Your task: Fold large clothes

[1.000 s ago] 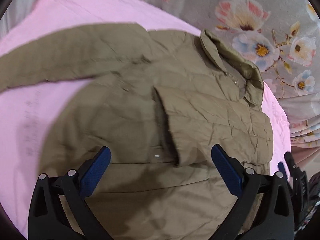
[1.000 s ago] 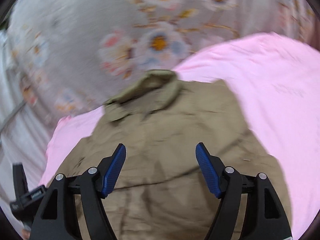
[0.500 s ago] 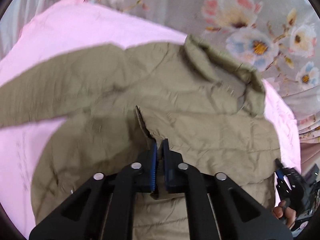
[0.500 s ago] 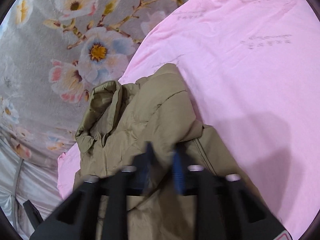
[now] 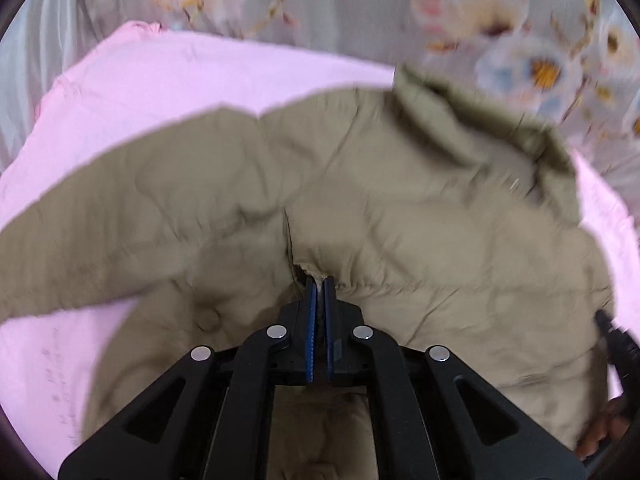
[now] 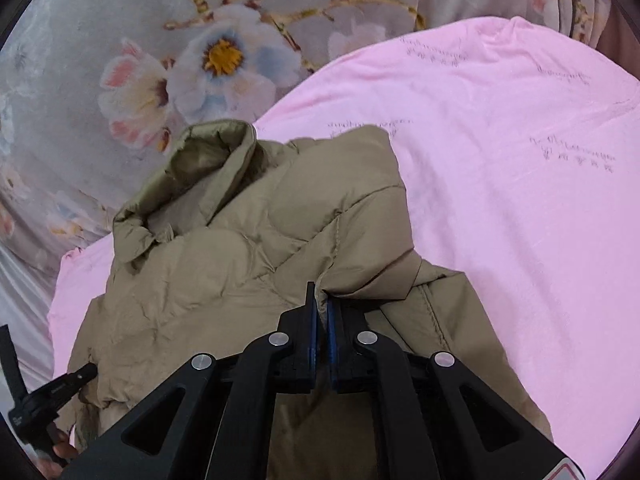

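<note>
An olive quilted jacket (image 5: 420,220) lies on a pink sheet (image 5: 180,76), collar (image 5: 480,120) toward the floral fabric at the back. One sleeve (image 5: 100,224) stretches out to the left. My left gripper (image 5: 319,282) is shut on a folded edge of the jacket near its middle. In the right wrist view the jacket (image 6: 240,264) is bunched, collar (image 6: 200,168) at upper left. My right gripper (image 6: 321,300) is shut on a lifted fold of the jacket's sleeve or shoulder part.
The pink sheet (image 6: 500,160) spreads wide to the right of the jacket. Floral fabric (image 6: 180,52) lies beyond the sheet's far edge. The other gripper shows at the edge of each view (image 5: 616,340) (image 6: 48,396).
Both grippers went from wide open above the jacket to shut on folds of it. The pinched fabric has been drawn up and bunched toward the cameras.
</note>
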Action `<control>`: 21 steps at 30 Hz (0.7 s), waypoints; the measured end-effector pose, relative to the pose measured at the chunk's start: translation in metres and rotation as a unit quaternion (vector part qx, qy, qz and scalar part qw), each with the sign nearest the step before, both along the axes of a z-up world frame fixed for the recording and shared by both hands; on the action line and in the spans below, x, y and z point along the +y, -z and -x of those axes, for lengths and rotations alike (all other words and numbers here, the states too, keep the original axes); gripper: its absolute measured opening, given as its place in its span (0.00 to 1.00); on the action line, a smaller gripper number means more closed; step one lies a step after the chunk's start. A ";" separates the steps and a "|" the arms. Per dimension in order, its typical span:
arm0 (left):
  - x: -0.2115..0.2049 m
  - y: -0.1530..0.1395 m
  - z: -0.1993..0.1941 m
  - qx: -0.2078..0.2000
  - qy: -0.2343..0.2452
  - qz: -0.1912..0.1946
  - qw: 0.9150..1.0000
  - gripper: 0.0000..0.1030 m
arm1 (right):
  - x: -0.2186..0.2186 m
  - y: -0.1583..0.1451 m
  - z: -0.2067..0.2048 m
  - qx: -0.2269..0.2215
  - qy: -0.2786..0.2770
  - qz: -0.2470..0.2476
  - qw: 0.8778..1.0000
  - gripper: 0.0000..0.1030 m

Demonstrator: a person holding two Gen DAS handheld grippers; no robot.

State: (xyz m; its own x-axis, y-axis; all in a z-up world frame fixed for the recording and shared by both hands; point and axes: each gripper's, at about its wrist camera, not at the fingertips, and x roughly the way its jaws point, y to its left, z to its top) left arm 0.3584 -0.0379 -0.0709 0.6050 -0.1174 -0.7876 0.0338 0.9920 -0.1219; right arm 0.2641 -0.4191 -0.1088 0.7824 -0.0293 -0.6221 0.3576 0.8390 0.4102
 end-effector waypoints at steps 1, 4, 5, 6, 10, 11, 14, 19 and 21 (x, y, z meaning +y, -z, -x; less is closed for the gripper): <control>-0.002 0.006 0.002 -0.006 0.001 -0.009 1.000 0.03 | 0.001 0.002 -0.002 0.007 -0.002 0.003 1.000 0.05; -0.008 0.011 0.005 -0.018 0.001 -0.031 0.999 0.04 | 0.008 0.008 -0.010 0.032 -0.005 0.027 0.999 0.05; -0.009 0.014 0.005 -0.020 0.001 -0.038 0.999 0.05 | 0.011 0.009 -0.013 0.038 -0.006 0.034 0.999 0.05; -0.010 0.016 0.005 -0.023 -0.001 -0.043 0.999 0.06 | 0.012 0.009 -0.015 0.042 -0.007 0.039 0.998 0.05; -0.018 0.014 0.009 -0.032 -0.004 -0.079 0.996 0.09 | 0.009 0.010 -0.016 0.046 -0.012 0.029 0.998 0.06; -0.019 0.013 0.010 -0.035 -0.008 -0.089 0.995 0.17 | 0.007 0.009 -0.014 0.047 -0.013 0.026 0.998 0.06; -0.008 -0.005 0.021 -0.051 -0.021 -0.112 0.992 0.57 | 0.009 -0.006 0.005 0.055 -0.001 0.038 0.998 0.22; 0.006 -0.067 0.047 -0.126 -0.043 -0.099 0.986 0.72 | 0.023 -0.060 0.050 -0.015 0.030 0.103 0.994 0.24; -0.009 -0.084 0.049 -0.135 -0.026 -0.080 0.987 0.78 | 0.036 -0.078 0.045 -0.035 0.012 0.120 0.992 0.21</control>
